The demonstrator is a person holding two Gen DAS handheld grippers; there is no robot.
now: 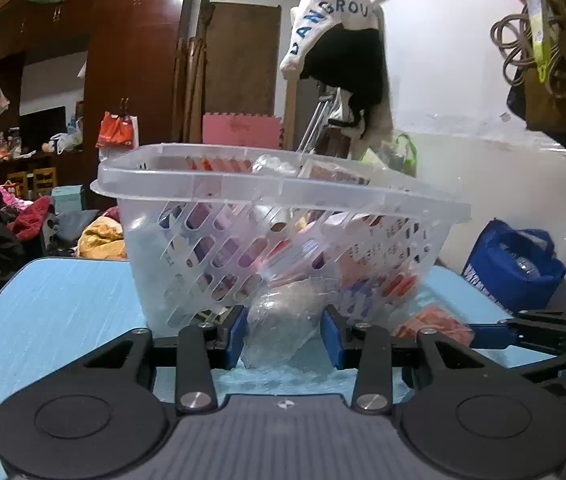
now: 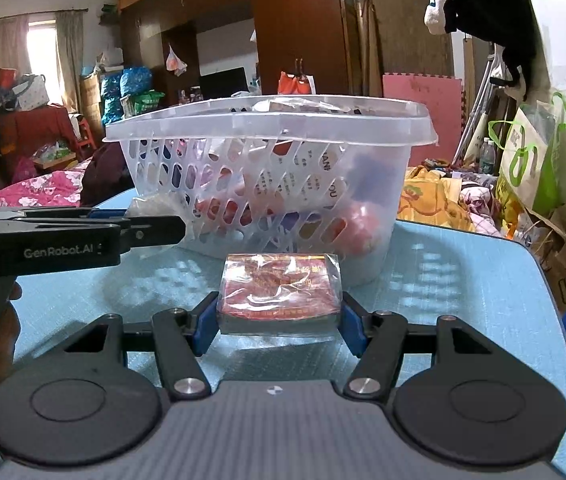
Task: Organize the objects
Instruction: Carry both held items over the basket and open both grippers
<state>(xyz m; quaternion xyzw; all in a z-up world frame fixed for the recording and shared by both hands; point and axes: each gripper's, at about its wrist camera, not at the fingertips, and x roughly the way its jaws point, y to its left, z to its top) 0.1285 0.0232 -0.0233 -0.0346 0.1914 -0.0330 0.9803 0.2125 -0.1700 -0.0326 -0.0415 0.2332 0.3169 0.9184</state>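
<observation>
Blue surface (image 2: 463, 280) is carrying the basket (image 2: 267, 128) at 12 o'clock. Left tool (image 1: 283, 336) is pinching a clear bag (image 1: 283, 320); right tool (image 2: 279, 312) is pinching a red packet (image 2: 279, 288). Pickup step; next, lifting both over the rim.

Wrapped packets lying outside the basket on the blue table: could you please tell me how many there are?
2: a clear plastic packet between the left gripper's jaws, and a red packet between the right gripper's jaws. Others may be hidden.

Clearance, blue table (image 2: 463, 280): slotted plastic basket (image 2: 267, 184) blocks 12 o'clock for both grippers, standing just beyond the fingertips. Bare tabletop open at 9–10 o'clock in left wrist view, 2–3 o'clock in right wrist view (left gripper (image 2: 131, 216) crosses at 9 o'clock).
</observation>
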